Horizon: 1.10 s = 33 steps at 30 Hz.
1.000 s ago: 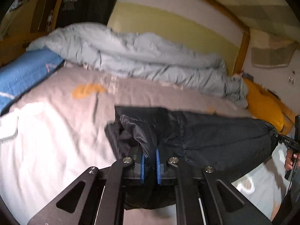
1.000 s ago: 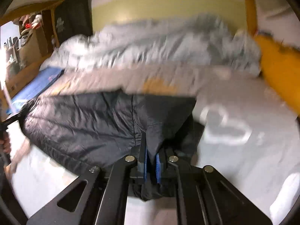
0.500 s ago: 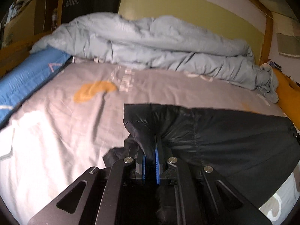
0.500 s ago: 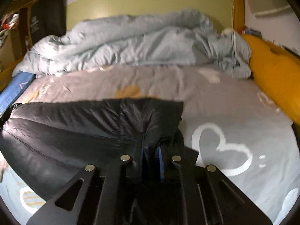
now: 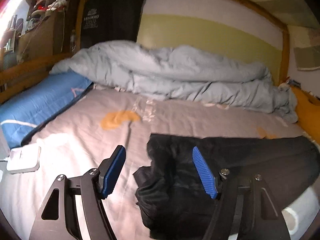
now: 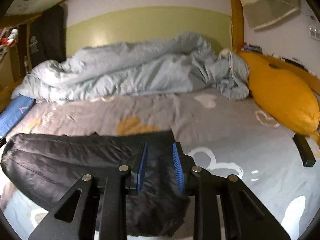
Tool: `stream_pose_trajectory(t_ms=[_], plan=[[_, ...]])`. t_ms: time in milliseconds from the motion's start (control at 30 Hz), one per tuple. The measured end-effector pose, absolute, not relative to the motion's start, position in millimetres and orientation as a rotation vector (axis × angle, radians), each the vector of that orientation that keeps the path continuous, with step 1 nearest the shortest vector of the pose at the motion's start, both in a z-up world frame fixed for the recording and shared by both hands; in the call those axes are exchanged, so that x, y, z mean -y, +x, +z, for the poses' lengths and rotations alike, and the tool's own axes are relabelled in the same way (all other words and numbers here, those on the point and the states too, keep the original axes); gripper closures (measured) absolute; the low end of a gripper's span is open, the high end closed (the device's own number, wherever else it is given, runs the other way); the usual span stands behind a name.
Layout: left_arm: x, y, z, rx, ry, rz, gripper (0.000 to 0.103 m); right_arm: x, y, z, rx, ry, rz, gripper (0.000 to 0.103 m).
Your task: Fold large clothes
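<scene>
Step in hand, as I read it: a fold has just been laid down and both tools are letting go. L tool [image 5: 159,172] has its jaws spread wide, nothing between them; its right pad sits over the garment's left end, its left pad over bare bed sheet [image 5: 84,140]. R tool [image 6: 160,167] is parted only moderately, w/ dark cloth lying between and under the pads, but not pinched as far as I can tell.

The black jacket [image 6: 66,160] lies on the near part of the bed as a long band running left to right, far edge fairly straight. Fabric looks thin, slightly shiny, puffy/quilted, w/ soft wrinkles. The left end in the L view is bunched and lumpy, not flat; the right end bulges under the R tool.

Next move prob. calls for: back both tools clear w/o dragging the cloth, then re-grip at one end's corners and bring that end across to the other. Slippery shell may slide or spring open, so pinch both layers together.

Far side: grey duvet [image 5: 170,76] heaped, yellow pillow [image 6: 280,92] at right.
</scene>
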<state>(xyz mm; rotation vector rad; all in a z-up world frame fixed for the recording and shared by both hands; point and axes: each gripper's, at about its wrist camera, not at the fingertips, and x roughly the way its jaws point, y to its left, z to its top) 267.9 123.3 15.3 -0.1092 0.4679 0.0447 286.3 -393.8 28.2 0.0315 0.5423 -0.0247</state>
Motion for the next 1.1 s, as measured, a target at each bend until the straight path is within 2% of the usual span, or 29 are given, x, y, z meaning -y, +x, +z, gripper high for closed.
stream_pose_trajectory(t_ms=[100, 167, 300, 500, 600, 767, 867, 900, 1100], plan=[[-112, 253, 31, -0.433, -0.094, 0.008, 0.033, 380, 272, 47, -0.497, 0.043, 0.027, 0.079], [-97, 241, 40, -0.416, -0.078, -0.047, 0.038, 368, 264, 56, -0.484, 0.051, 0.077, 0.079], [-55, 224, 53, -0.412, -0.079, -0.191, 0.065, 345, 250, 67, -0.490, 0.044, 0.170, 0.079], [11, 224, 46, -0.470, -0.119, -0.333, 0.071, 325, 241, 67, -0.528, 0.040, 0.230, 0.077], [50, 232, 27, -0.541, -0.091, -0.428, 0.093, 327, 250, 52, -0.592, 0.075, 0.244, 0.077], [97, 246, -13, -0.626, -0.061, -0.457, 0.095, 333, 264, 24, -0.675, 0.113, 0.227, 0.080], [104, 273, -39, -0.733, -0.133, -0.488, 0.095, 331, 267, 16, -0.702, 0.107, 0.254, 0.094], [107, 283, -49, -0.768, -0.133, -0.500, 0.095, 329, 268, 14, -0.711, 0.102, 0.274, 0.103], [94, 305, -83, -0.833, -0.228, -0.522, 0.099, 302, 267, 5, -0.755, 0.061, 0.375, 0.103]])
